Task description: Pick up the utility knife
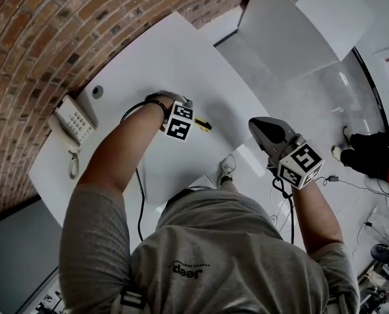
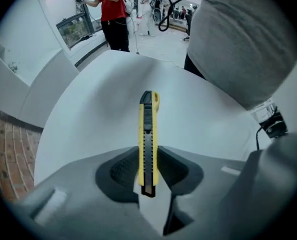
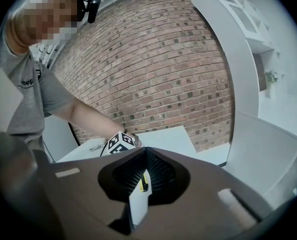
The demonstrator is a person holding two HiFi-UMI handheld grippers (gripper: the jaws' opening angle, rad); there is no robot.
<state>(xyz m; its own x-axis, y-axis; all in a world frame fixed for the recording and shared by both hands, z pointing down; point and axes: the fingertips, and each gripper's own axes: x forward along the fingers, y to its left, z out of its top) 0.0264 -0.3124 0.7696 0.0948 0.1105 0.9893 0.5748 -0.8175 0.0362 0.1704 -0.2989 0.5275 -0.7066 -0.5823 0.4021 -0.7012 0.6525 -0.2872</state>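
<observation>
The yellow utility knife (image 2: 148, 134) lies lengthwise on the white table (image 2: 88, 119), its black slider facing up. My left gripper (image 2: 148, 160) points straight down over it, and both pads press on the sides of the knife's near end. In the head view the left gripper (image 1: 179, 124) hides most of the knife (image 1: 203, 125); only a yellow tip shows to its right. My right gripper (image 1: 257, 128) hovers off the table's right edge, apart from the knife. Its jaws (image 3: 145, 156) are shut and hold nothing.
A white desk telephone (image 1: 73, 122) and a round cable grommet (image 1: 97, 91) sit at the table's left end by the brick wall (image 1: 44, 38). A black cable (image 1: 140, 195) runs along the near edge. A person in red (image 2: 113, 14) stands far off.
</observation>
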